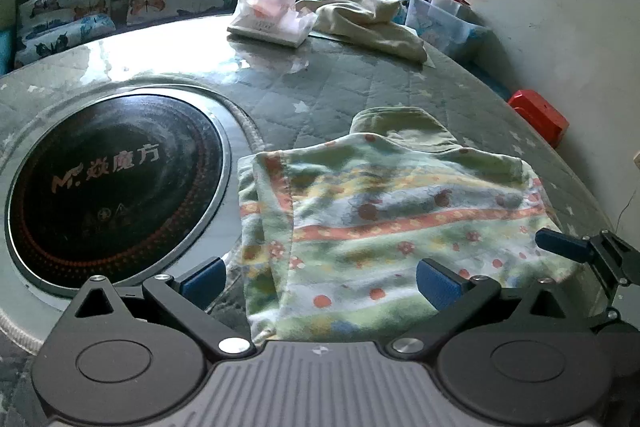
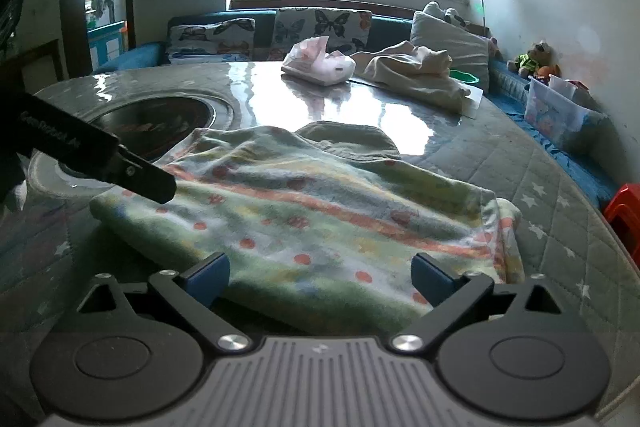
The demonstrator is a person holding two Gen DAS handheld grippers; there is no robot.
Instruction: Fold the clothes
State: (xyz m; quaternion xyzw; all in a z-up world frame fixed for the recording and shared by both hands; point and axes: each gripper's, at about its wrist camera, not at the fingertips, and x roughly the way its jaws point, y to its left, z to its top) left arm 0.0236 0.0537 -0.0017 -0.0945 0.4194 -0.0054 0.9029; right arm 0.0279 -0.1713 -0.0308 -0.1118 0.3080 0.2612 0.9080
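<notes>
A folded garment (image 1: 392,223) with green, white and orange stripes and red dots lies flat on the quilted round table (image 1: 320,91). My left gripper (image 1: 320,281) hangs over its near edge, open, the blue pads wide apart and not pressing the cloth. One blue finger (image 1: 560,245) of my right gripper shows at the garment's right corner. In the right wrist view the same garment (image 2: 320,211) spreads before my right gripper (image 2: 320,279), which is open over the near hem. A black finger (image 2: 148,183) of my left gripper reaches over the garment's left corner.
A round black cooktop (image 1: 116,183) is set into the table left of the garment. At the far side lie a tissue pack (image 1: 272,19) and a crumpled cream garment (image 1: 372,19). A red stool (image 1: 540,115) and a plastic box (image 1: 440,23) stand beyond the right edge.
</notes>
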